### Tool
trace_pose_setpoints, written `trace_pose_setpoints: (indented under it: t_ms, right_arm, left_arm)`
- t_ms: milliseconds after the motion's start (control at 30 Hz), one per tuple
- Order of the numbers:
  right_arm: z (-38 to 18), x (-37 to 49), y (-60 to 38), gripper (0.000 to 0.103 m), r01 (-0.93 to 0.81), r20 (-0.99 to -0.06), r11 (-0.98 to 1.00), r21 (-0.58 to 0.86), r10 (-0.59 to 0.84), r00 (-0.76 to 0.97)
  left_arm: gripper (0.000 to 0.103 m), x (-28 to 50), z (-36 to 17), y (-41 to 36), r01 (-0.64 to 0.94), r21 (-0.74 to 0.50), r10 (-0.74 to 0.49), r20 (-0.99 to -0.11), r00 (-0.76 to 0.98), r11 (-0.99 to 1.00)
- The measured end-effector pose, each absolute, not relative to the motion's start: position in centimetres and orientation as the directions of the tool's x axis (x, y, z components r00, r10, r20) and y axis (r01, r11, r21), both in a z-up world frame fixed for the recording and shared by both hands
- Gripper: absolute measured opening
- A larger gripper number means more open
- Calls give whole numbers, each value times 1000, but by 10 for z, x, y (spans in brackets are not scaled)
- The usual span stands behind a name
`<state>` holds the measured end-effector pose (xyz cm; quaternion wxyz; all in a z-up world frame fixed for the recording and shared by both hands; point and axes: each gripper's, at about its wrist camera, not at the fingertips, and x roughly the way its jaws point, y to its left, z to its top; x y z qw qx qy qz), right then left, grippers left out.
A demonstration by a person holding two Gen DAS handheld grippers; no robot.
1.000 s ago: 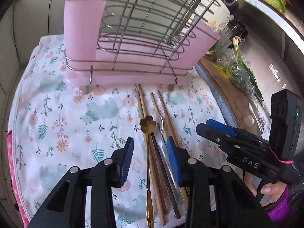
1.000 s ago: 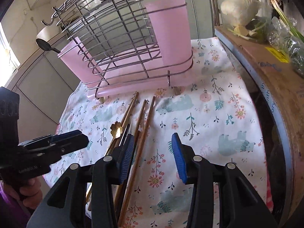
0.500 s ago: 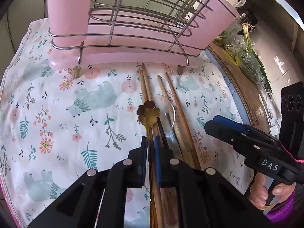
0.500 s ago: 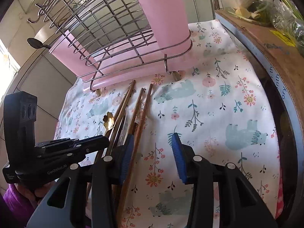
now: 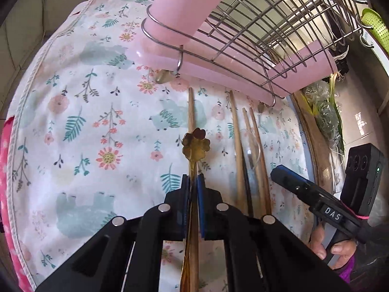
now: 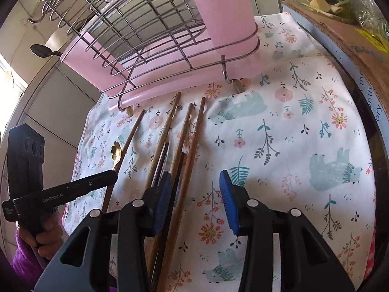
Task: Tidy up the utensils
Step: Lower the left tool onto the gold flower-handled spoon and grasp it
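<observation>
My left gripper is shut on the handle of a gold spoon with a flower-shaped end, together with a wooden chopstick, just over the floral cloth. Several more wooden chopsticks and a clear utensil lie to its right. A wire rack with pink holders stands behind. In the right wrist view my right gripper is open above the chopsticks, with the left gripper and spoon to its left.
The floral cloth covers the table. A cardboard box edge with greens lies along the right side. The rack takes up the back of the cloth.
My left gripper closed from open onto the gold spoon and a chopstick, then moved them left, apart from the other chopsticks. The right gripper stayed open and moved closer to the rack.
</observation>
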<state>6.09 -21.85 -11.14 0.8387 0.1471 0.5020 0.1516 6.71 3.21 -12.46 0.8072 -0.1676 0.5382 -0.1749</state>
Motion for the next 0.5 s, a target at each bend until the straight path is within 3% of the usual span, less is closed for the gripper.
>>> trace_pose_setpoints:
  t_ms: [400,500]
  right_arm:
    - [-116,65,-208,42,-119,-806,912,393,403,434]
    - [-116,67,-209,42,-115,-805,911,395,404,434]
  left_arm:
    - [9,72,-128,52,82,-505,-501,-798,336,859]
    - [6,71,-128,55,73,-519,-508,-783,359,852]
